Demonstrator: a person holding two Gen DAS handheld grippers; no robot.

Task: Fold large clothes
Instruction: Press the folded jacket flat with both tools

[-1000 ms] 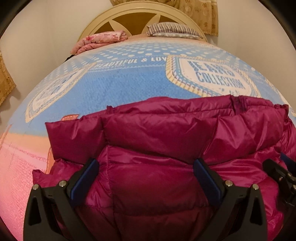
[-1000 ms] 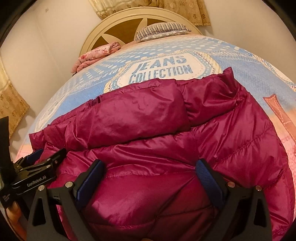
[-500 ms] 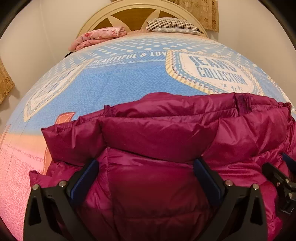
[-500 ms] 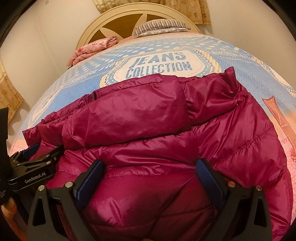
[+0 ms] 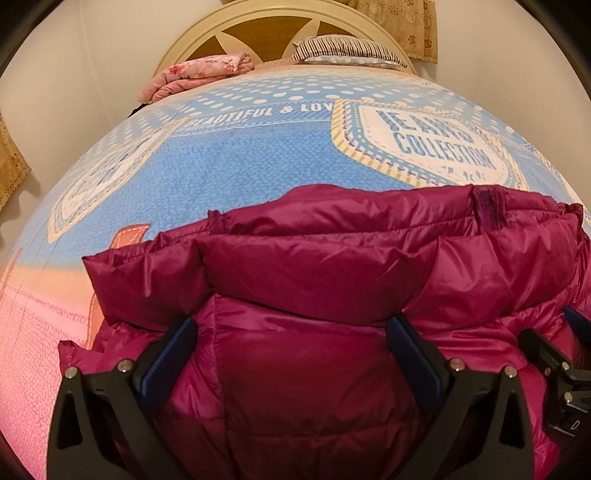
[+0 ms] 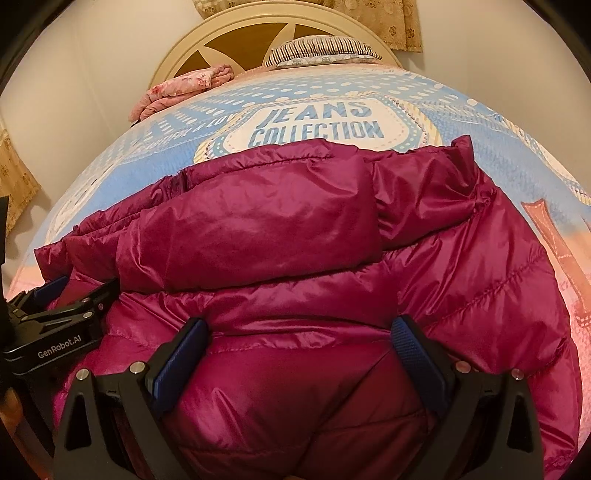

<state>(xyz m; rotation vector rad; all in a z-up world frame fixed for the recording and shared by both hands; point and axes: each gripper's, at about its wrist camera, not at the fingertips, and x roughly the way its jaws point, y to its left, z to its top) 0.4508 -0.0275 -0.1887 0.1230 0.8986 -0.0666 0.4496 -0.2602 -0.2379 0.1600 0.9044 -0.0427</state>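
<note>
A magenta puffer jacket lies in bulky folded layers on the bed, also filling the right wrist view. My left gripper is open, its blue-padded fingers wide apart on either side of a padded section at the jacket's left end. My right gripper is open the same way over the right part, and its fingertips press into the fabric. Each gripper shows in the other's view: the right gripper at the right edge, the left gripper at the left edge. The jacket's near edge is hidden below the fingers.
The bedspread is blue and pink with a "JEANS COLLECTION" print. At the cream headboard lie a folded pink floral blanket and a striped pillow. Walls and patterned curtains flank the bed.
Both grippers have edged forward toward the headboard with the jacket between their fingers. In the right wrist view the jacket's far edge now meets the logo print. Finger spacing is unchanged.
</note>
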